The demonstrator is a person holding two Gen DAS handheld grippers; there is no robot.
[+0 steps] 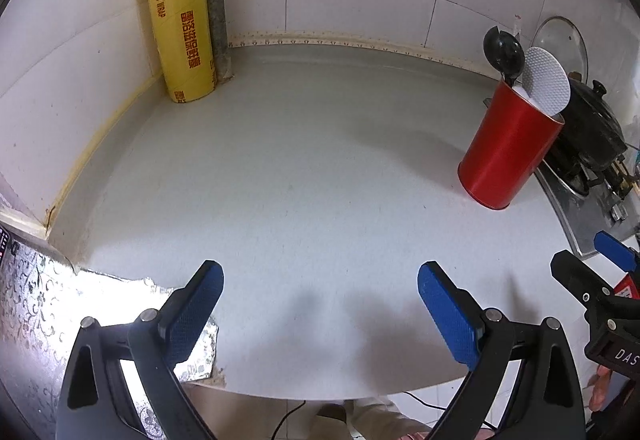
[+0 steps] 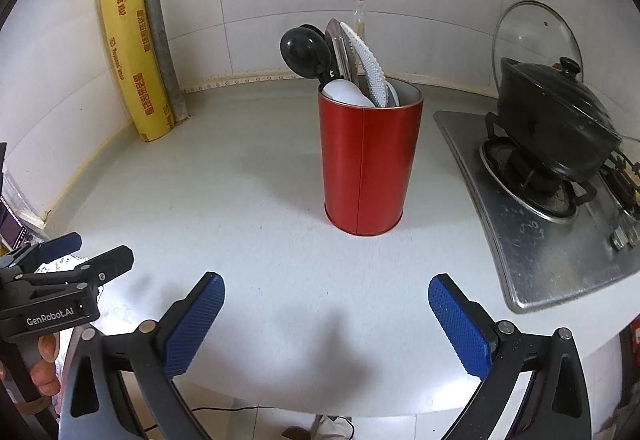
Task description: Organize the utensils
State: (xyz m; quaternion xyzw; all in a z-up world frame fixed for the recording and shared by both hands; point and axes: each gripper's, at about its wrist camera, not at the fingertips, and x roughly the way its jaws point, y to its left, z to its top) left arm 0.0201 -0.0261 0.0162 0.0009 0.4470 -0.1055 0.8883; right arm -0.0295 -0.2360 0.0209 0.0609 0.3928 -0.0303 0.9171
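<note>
- Both grippers, left gripper [image 1: 320, 316] and right gripper [image 2: 326, 324], hover with jaws spread wide, holding nothing
- Utensils [image 2: 340, 59] stand upright in the red canister [image 2: 370, 167], dead ahead of the right gripper, far right of the left; the right is nearer

We saw even, bright light; soft shadows fell on the counter [image 2: 248, 199] left of the red canister [image 2: 370, 167]. Foil [image 1: 36, 304] at the counter's left corner glared. Fisheye edges bowed and darkened.
</note>
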